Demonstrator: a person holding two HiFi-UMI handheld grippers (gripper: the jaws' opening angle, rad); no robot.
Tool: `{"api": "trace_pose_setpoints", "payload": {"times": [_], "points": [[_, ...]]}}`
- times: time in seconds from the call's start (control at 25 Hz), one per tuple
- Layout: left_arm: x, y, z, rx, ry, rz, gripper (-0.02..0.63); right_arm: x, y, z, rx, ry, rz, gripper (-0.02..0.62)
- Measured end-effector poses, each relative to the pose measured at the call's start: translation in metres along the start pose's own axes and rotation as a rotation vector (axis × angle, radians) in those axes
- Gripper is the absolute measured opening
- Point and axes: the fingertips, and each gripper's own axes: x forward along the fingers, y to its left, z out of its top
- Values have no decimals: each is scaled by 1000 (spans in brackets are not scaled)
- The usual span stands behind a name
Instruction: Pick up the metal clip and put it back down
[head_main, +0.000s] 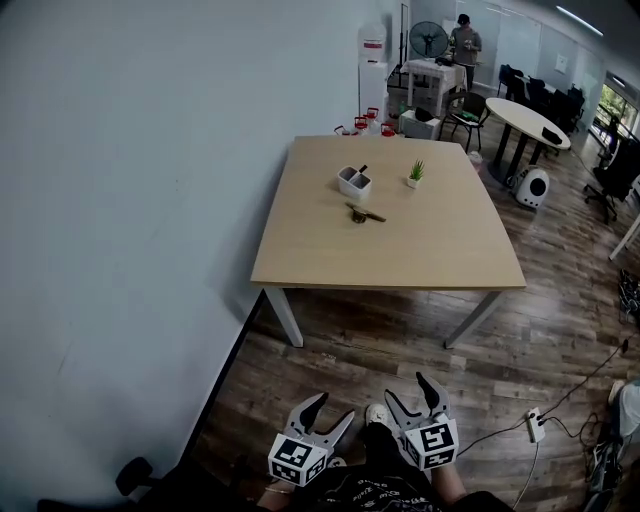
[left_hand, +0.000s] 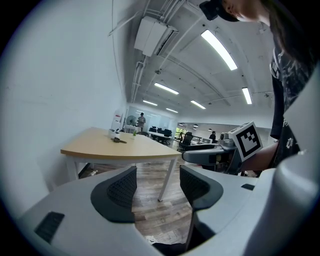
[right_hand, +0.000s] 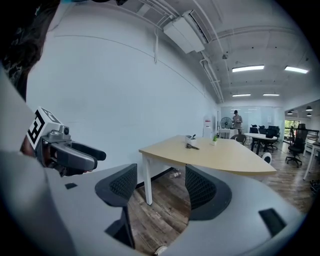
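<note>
The metal clip (head_main: 364, 214) lies dark and small on the wooden table (head_main: 330, 255), just in front of a white holder (head_main: 353, 182). Far back from the table, low over the wooden floor, my left gripper (head_main: 327, 408) and my right gripper (head_main: 409, 390) are both held close to the body. Both stand open with nothing between their jaws. In the left gripper view the clip (left_hand: 120, 141) shows as a tiny dark shape on the tabletop, well beyond the left gripper (left_hand: 157, 186). The right gripper view shows the clip (right_hand: 193, 146) likewise distant from the right gripper (right_hand: 161, 187).
A small potted plant (head_main: 415, 174) stands beside the white holder. A white wall (head_main: 120, 200) runs along the left. The table's legs (head_main: 283, 316) stand ahead on the floor. A power strip and cable (head_main: 535, 425) lie at the right. A person (head_main: 464, 42) stands far back among other tables and chairs.
</note>
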Motion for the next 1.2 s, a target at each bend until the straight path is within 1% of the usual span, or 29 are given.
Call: {"api": "trace_pose_setpoints", "payload": {"times": [0.28,0.4,0.68,0.84,1.2], "points": [[61,34,30,0,-17,73,261,61,-45,18,-49,14,72,301],[87,44,41,-3,-17,93,261,82,-63,26,-61,15,102,301],[142,43,57,-4,-15,118,261,110,-115,33,-79,11,136,301],[169,49,63,-9,-16,133,261,127,-136,33,-79,19,157,301],[201,57,70,-24,-2,160,261,150,-162,38,-82,26,188,301]]}}
